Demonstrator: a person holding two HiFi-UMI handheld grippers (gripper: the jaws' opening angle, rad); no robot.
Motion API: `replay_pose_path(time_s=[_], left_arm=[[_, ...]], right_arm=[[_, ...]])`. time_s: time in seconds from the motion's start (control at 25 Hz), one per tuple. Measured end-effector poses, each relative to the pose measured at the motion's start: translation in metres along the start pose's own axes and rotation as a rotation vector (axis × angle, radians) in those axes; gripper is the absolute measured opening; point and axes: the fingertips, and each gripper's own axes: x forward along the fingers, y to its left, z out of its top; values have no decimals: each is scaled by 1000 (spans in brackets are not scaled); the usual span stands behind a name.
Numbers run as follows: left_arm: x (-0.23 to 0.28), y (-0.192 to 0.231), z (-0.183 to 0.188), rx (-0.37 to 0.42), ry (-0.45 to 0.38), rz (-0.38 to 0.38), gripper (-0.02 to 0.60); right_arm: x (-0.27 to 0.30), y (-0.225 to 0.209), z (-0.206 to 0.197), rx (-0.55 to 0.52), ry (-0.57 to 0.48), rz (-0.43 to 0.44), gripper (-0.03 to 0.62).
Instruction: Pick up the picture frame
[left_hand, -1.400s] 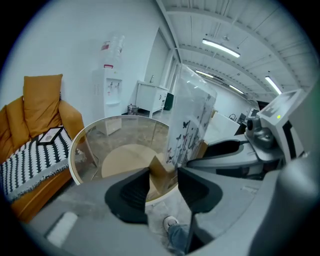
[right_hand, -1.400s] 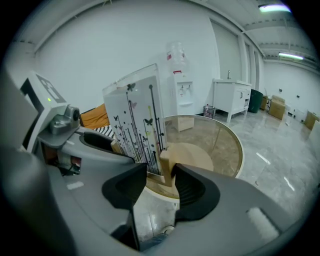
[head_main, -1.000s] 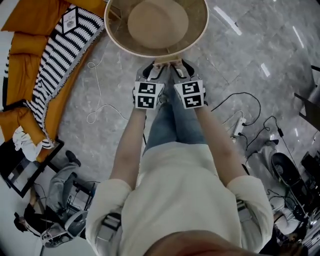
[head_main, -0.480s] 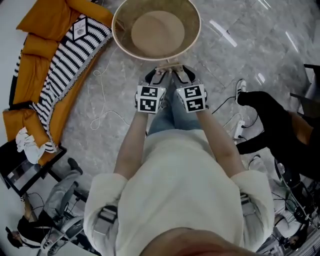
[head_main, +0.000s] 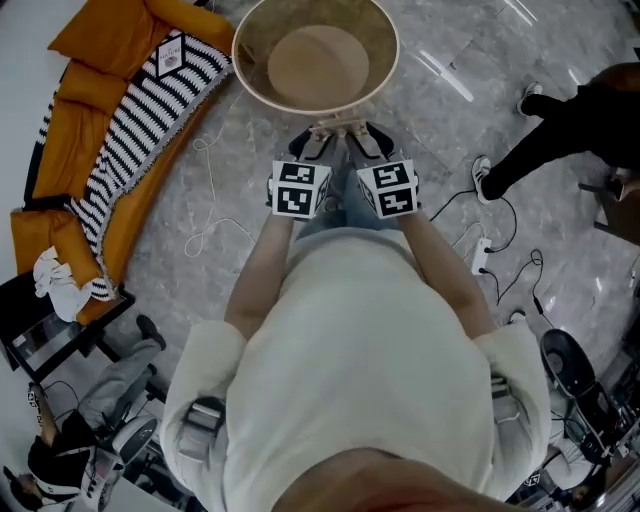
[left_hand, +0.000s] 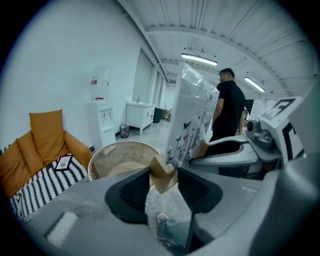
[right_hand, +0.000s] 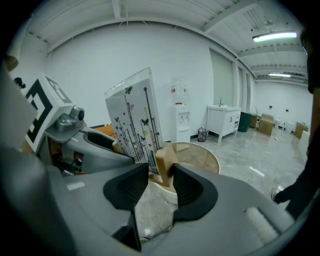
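Wood-edged butterfly-print picture frame (left_hand: 192, 115) is being held upright between the grippers, one bottom corner being clamped by the left gripper (left_hand: 162, 182), the other by the right gripper (right_hand: 160, 185), whose jaws are closing.

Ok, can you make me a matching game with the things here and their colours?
Things:
1. picture frame
2. round tub
3. blanket
4. floor cushion

Colours:
A. orange
B. black and white stripes
C. white picture with dark butterflies, wooden edge
D. light tan all over

Pairs: 1-C, 2-D, 3-B, 4-A.
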Motion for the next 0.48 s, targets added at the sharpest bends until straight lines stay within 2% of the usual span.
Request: replay_pose_path(time_s=[0.32, 0.48], left_arm=[[-3, 14, 7, -15, -5, 12, 176], [-24, 1, 7, -9, -19, 5, 176]], right_arm=[[8, 5, 13, -8, -20, 27, 149], [-14, 16, 14, -9, -35, 14, 147]])
